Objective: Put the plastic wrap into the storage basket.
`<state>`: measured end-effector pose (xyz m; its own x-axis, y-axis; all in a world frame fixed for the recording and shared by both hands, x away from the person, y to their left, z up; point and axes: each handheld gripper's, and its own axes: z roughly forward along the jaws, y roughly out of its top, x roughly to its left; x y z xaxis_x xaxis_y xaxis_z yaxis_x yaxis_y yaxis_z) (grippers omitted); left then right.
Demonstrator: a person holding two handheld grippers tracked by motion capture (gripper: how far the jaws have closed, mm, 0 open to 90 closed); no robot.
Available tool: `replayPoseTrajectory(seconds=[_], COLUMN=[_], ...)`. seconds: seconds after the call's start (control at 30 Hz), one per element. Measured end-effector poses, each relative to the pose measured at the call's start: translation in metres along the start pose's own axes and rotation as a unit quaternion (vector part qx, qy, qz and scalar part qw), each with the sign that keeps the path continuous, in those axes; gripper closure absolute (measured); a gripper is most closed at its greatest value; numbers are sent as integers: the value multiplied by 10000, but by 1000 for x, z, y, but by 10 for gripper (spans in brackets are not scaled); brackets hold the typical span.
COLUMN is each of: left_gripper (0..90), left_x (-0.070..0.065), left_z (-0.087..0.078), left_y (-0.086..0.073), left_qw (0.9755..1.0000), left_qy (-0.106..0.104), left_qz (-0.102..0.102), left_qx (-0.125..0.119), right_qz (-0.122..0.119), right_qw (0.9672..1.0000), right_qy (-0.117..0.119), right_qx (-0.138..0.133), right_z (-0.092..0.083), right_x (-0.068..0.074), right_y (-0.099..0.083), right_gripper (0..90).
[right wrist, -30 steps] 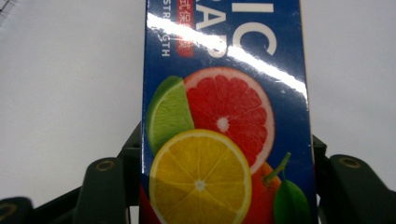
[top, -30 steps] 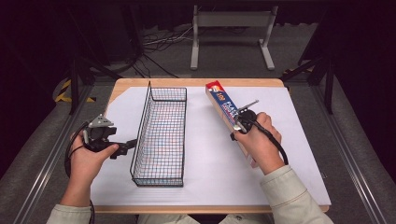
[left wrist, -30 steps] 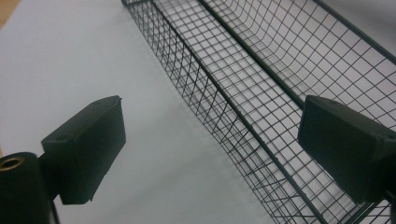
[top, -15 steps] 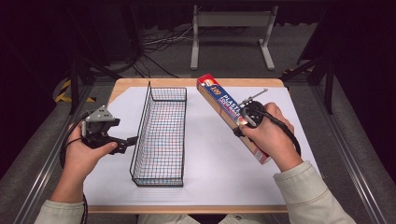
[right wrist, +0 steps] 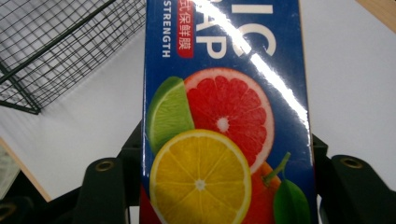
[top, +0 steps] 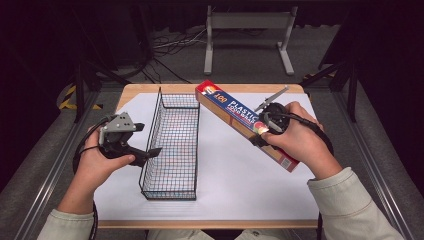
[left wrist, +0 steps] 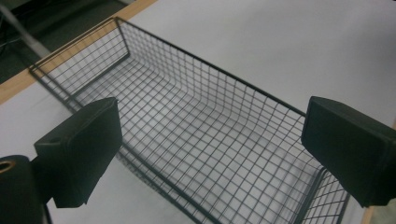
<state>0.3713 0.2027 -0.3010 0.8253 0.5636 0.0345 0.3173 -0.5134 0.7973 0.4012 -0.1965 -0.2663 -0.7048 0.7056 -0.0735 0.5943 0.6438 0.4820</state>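
Observation:
A long blue plastic-wrap box (top: 232, 111) with citrus pictures (right wrist: 219, 116) hangs tilted above the white sheet, right of the basket. My right gripper (top: 259, 136) is shut on its near half, with a jaw on either side of it in the right gripper view (right wrist: 229, 191). The black wire basket (top: 170, 150) stands lengthwise at the table's left centre, nothing inside it. My left gripper (top: 151, 152) is at the basket's left wall near its front end. Its jaws have just been opening and stand wide apart (left wrist: 210, 154), pressing on nothing, with the basket (left wrist: 187, 116) seen beyond them.
A white sheet (top: 240, 185) covers the wooden table (top: 280, 88). A grey metal stand (top: 247, 30) and cables lie on the dark floor behind the table. A metal rail (top: 55, 165) runs along the left side.
The right hand has lifted the box off the sheet and carried it left toward the basket. The left hand has risen a little beside the basket wall.

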Motion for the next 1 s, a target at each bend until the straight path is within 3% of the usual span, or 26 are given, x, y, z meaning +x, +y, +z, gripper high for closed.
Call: replayPoseTrajectory(seconds=[0.13,0.27,0.43,0.5,0.67,0.83,0.87,0.97,1.0], left_gripper=[70,97,104,90,88,76,76,73,72], left_x=[-6,-10,-14,-16,-21,-28,-29,-33,-33], left_z=[3,6,10,12,14,20,21,25,25], left_y=[8,17,28,33,47,58,60,66,66], left_qw=[9995,9983,9957,9948,9909,9891,9883,9867,9867], left_qy=[-150,-388,-650,-688,-1013,-1031,-1031,-1038,-1038], left_qz=[283,440,646,743,866,1048,1126,1249,1249], left_qx=[8,-70,-95,-61,-167,-95,-71,-120,-120], right_qz=[-124,-311,-688,-728,-1105,-1491,-1491,-1816,-1816], right_qw=[9998,9991,9960,9953,9906,9845,9845,9785,9785], right_qy=[131,298,565,637,812,922,922,964,964], right_qx=[-23,-9,-31,-33,8,106,106,176,176], right_z=[-2,-4,-5,-5,-4,-3,-3,-1,-1], right_x=[3,7,15,16,19,24,24,27,27], right_y=[-1,-2,-4,-4,-6,-7,-7,-8,-8], right_gripper=[410,410,410,410,410,410,410,409,409])
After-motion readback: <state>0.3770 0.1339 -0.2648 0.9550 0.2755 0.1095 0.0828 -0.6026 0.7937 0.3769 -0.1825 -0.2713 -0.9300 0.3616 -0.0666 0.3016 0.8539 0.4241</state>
